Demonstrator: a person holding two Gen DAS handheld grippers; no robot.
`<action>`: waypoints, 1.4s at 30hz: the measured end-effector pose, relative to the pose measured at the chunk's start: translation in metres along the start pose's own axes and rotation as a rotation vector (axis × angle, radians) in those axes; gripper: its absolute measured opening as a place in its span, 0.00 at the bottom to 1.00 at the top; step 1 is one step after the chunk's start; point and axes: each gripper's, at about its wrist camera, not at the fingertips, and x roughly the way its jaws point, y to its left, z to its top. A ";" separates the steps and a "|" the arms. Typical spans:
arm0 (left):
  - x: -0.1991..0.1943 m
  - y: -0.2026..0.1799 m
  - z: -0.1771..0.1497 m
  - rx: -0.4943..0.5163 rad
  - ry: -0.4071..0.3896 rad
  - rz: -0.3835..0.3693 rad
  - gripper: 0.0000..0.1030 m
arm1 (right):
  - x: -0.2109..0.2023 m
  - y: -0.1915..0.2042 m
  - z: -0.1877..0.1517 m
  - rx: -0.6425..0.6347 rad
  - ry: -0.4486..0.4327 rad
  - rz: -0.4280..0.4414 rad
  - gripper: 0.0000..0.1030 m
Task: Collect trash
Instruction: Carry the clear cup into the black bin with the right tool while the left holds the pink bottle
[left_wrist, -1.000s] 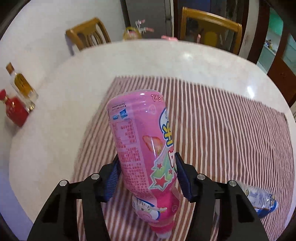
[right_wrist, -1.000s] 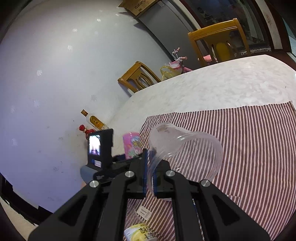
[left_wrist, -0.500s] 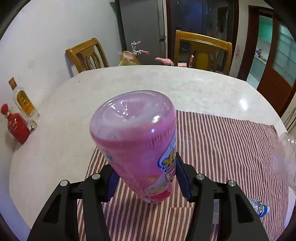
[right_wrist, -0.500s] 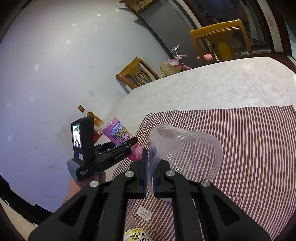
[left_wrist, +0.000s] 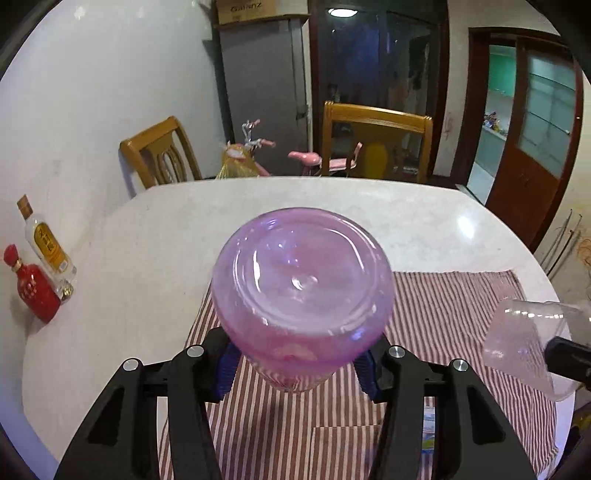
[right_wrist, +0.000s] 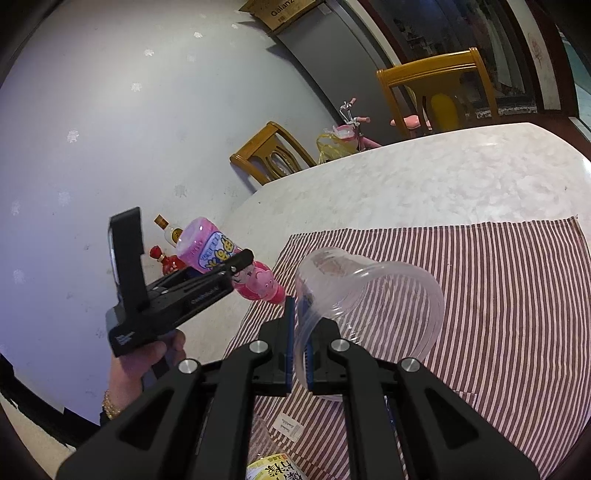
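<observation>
While your left tongs (left_wrist: 295, 363) are closed on the pink bottle (left_wrist: 302, 291), you hold it in the air above the striped cloth (left_wrist: 450, 302), with its round bottom turned toward the camera and its cap end pointing down toward the cloth. Your right tongs (right_wrist: 300, 350) are almost fully closed and pinch the thin wall of the clear plastic cup (right_wrist: 369, 314), which lies tilted on its side in the air over the cloth, off the white tabletop (right_wrist: 424, 184). Near the wall, a red bottle (left_wrist: 31, 291) and a clear bottle with yellow label (left_wrist: 46, 243) stand side by side on the tabletop.
</observation>
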 end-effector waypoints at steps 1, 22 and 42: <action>-0.005 -0.002 0.001 0.002 -0.009 -0.006 0.47 | -0.001 0.000 0.000 -0.001 -0.003 0.000 0.06; -0.042 -0.025 0.002 0.050 -0.072 -0.084 0.47 | -0.016 0.002 -0.003 -0.006 -0.038 -0.007 0.06; -0.088 -0.106 -0.003 0.197 -0.137 -0.267 0.47 | -0.166 -0.063 -0.060 0.144 -0.244 -0.281 0.06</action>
